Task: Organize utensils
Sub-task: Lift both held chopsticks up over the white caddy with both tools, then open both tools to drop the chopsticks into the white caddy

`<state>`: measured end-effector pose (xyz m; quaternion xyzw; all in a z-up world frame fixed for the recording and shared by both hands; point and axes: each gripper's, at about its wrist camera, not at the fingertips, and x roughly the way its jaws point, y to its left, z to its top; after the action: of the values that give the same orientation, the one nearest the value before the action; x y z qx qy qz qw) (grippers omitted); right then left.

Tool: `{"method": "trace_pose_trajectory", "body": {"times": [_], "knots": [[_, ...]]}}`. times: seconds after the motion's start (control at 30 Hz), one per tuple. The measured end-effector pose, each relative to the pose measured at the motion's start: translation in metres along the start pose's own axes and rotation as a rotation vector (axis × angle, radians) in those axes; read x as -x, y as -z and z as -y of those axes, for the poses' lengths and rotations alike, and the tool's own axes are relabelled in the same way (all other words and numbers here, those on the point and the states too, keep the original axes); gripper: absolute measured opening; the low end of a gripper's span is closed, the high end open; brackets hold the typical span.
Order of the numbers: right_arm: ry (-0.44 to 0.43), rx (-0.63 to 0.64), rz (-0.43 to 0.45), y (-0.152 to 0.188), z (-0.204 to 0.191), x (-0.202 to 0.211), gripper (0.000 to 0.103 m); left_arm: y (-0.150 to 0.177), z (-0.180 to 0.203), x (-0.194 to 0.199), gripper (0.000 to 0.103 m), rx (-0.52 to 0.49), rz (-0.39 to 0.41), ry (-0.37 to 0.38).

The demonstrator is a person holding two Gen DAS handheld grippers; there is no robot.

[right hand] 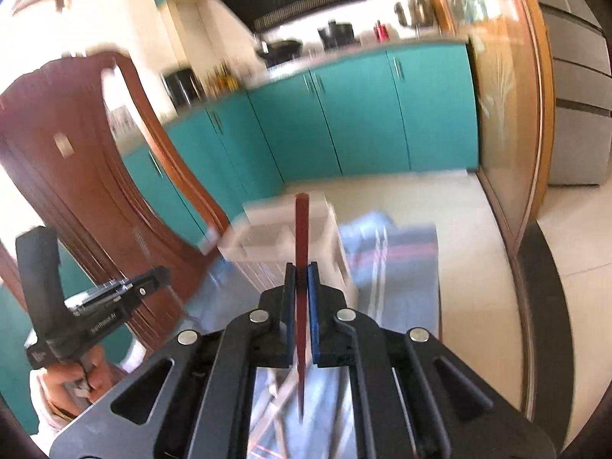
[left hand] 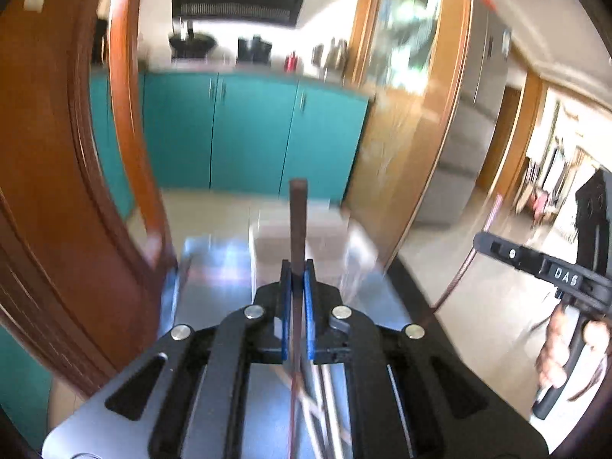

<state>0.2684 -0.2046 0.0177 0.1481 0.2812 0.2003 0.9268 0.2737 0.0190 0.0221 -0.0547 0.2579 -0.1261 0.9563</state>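
Pinching a chopstick each, left tongs, right tongs, clear of tray rim.

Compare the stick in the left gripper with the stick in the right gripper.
The left gripper holds a dull brown chopstick; the right gripper holds a redder chopstick. The brown one stands nearly straight up in its view; the red one leans slightly. Both are slim, square-ended, clamped between blue pads, with the clear organizer tray beyond.

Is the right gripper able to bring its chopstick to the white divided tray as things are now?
Probably yes. The right gripper, jaws shut on a red chopstick, points toward the white tray ahead on the striped cloth. Nothing stands between them; the left gripper is off to the side.
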Motion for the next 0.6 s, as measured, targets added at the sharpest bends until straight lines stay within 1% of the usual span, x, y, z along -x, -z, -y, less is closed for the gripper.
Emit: {"method": "trace_pose_trajectory", "body": {"times": [0.1, 0.17, 0.2, 0.23, 0.27, 0.3, 0.37, 0.43, 0.5, 0.57, 0.6], "knots": [[-0.053, -0.051, 0.103, -0.038, -0.003, 0.016, 0.007, -0.04, -0.003, 0.019, 0.007, 0.04, 0.097, 0.038], [-0.093, -0.089, 0.168, -0.055, 0.0, 0.023, 0.007, -0.053, -0.006, 0.028, 0.007, 0.077, 0.152, 0.049], [-0.103, -0.103, 0.213, -0.062, 0.002, 0.026, 0.007, -0.057, -0.007, 0.032, 0.007, 0.095, 0.179, 0.038], [-0.081, -0.113, 0.266, -0.069, 0.004, 0.03, 0.007, -0.061, -0.011, 0.031, 0.007, 0.114, 0.204, 0.018], [-0.038, -0.121, 0.311, -0.072, 0.006, 0.029, 0.007, -0.064, -0.015, 0.026, 0.007, 0.132, 0.216, 0.001], [0.006, -0.13, 0.346, -0.074, 0.008, 0.024, 0.007, -0.065, -0.02, 0.018, 0.007, 0.151, 0.215, 0.001], [0.031, -0.153, 0.351, -0.074, 0.012, 0.015, 0.007, -0.064, -0.027, 0.001, 0.007, 0.192, 0.195, 0.002], [0.009, -0.193, 0.306, -0.074, 0.018, -0.006, 0.007, -0.065, -0.034, -0.017, 0.007, 0.222, 0.167, 0.012], [-0.012, -0.218, 0.292, -0.074, 0.022, -0.018, 0.007, -0.064, -0.034, -0.03, 0.007, 0.228, 0.16, 0.011], [0.027, -0.19, 0.313, -0.07, 0.019, -0.026, 0.007, -0.061, -0.034, -0.035, 0.007, 0.215, 0.163, -0.012], [0.048, -0.17, 0.324, -0.067, 0.017, -0.03, 0.007, -0.057, -0.033, -0.042, 0.007, 0.208, 0.162, -0.035]]}}
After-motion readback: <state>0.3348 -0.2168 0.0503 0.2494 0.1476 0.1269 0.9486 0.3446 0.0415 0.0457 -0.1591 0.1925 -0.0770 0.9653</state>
